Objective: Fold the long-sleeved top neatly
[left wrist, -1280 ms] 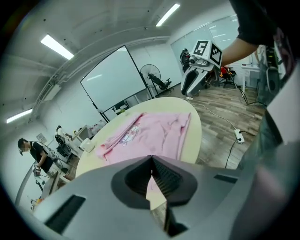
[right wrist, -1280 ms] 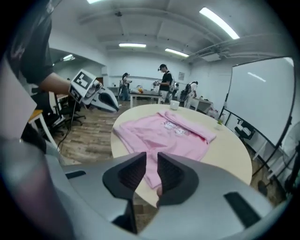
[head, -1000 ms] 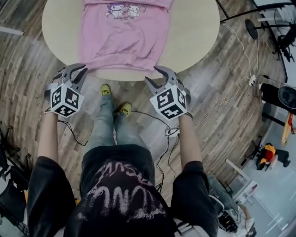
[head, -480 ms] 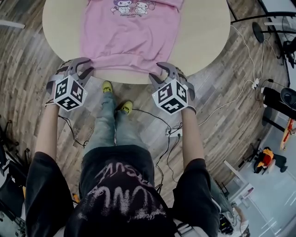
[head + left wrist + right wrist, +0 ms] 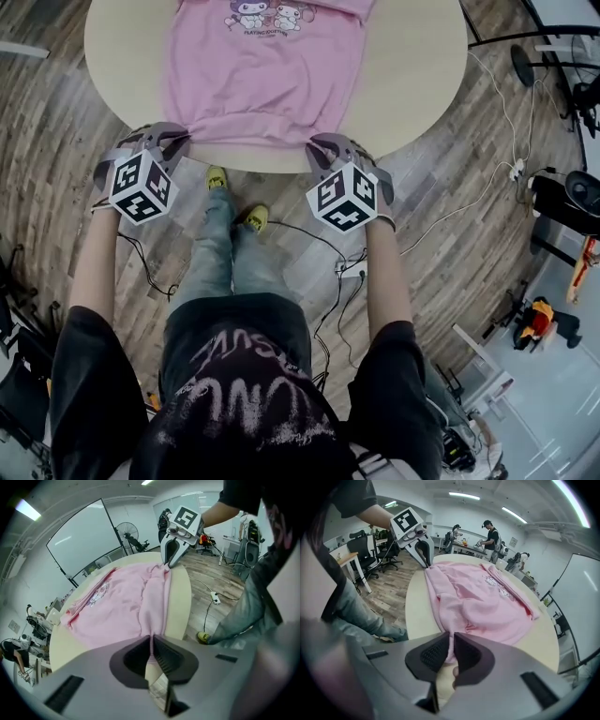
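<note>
- While the pink top (image 5: 262, 84) lies spread on the round table (image 5: 412, 56), its hem runs along the table's near edge, just in front of the person.
- The left gripper (image 5: 172, 142) sits at the hem's left corner. Its fingers (image 5: 132, 656) have just been closing and now stand almost together, pinching a thin fold of pink cloth between the pads.
- The right gripper (image 5: 325, 150) sits at the hem's right corner. Its fingers (image 5: 433, 654) have also just been closing and clamp a fold of the hem, with only the cloth between them.
- Both grippers point steeply down at the table edge, well apart, one at each end of the hem.
- Near each grip the cloth is gathered into small ridges, as both gripper views show. The body of the top beyond lies fairly smooth.
- A cartoon print (image 5: 264, 14) faces up on the chest, towards the far side of the table.
- Below the table edge, between the two grippers, the person's yellow shoes (image 5: 216, 178) stand on the wooden floor (image 5: 450, 253), and a white cable (image 5: 450, 211) trails off to the right.
</note>
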Tool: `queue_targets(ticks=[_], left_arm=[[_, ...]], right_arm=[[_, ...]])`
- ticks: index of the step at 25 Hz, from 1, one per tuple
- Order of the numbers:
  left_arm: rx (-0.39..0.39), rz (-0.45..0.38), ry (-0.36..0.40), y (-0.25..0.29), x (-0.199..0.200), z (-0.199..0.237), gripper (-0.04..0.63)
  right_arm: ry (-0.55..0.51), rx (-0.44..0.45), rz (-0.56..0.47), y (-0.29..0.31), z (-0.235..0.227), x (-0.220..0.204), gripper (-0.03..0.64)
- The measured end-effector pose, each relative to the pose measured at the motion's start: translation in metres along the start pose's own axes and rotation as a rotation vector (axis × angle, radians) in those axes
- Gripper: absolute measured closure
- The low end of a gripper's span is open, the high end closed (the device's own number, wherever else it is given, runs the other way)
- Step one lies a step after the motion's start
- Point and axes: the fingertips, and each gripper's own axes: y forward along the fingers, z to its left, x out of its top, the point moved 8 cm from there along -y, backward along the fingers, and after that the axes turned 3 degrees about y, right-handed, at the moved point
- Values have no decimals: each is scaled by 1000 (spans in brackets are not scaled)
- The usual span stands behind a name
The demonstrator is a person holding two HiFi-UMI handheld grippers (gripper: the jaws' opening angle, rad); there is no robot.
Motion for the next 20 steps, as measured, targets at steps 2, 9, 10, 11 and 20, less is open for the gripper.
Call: queue_targets(ticks=[2,9,10,11,20], left_arm=[[-24,6,1,-2,-2,-1,561],[-111,25,47,-21,-8,-34,563],[-130,28,44,-23,-10,-41,563],[-149,33,45,-25,-11,-48,563],[-185,26,93,-67,2,-62,563]], right_arm=[[8,8,2,-3,1,-1,583],[6,63,13,-21,24,-8,586],[10,76,14,-24,31,-11,586],[19,92,12,-27,38,-13,588],[-30,192,-25,-69,54,-6,588]])
